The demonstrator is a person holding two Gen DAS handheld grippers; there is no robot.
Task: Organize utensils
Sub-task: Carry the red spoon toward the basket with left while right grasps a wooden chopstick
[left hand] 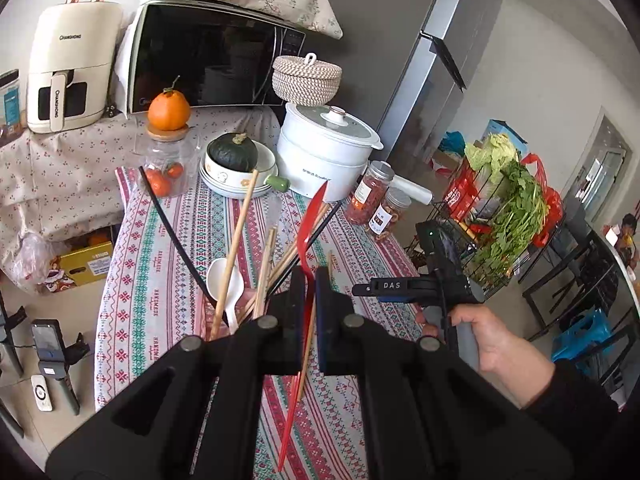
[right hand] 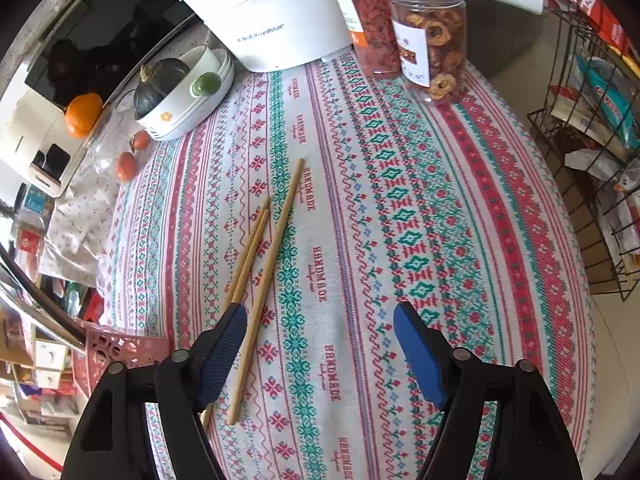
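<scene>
The left claw [left hand: 307, 304] is nearly closed, its two black pads pressed against the handle of a red plastic spoon [left hand: 308, 240]; the spoon stands almost upright between the pads, its flat end pointing up and away from the claw and its thin lower end hanging below the pads. Just to the left of this claw, a cluster of utensils stands upright: several light wooden chopsticks [left hand: 236, 248], a white plastic spoon [left hand: 226, 284] and two black chopsticks [left hand: 172, 232] that lean outward. The container that holds the cluster is hidden behind the left claw in this view. Ahead of the claw, a white electric cooking pot [left hand: 324, 148] and a white bowl holding a dark green squash [left hand: 232, 152] stand on the patterned red-and-green tabletop [left hand: 176, 240]. The right claw [right hand: 320, 336] is spread wide, holding nothing, with its blue-padded fingers [right hand: 420, 352] hovering above the tabletop. Three light wooden chopsticks [right hand: 266, 280] lie flat on the cloth beside the left finger of this claw; one long stick runs just inside that finger, and a pair passes under its tip. A pink perforated plastic basket [right hand: 120, 350] sits to the left of the right claw, at the tabletop edge. Two clear jars of dried fruit [right hand: 430, 28] stand far ahead of it.
</scene>
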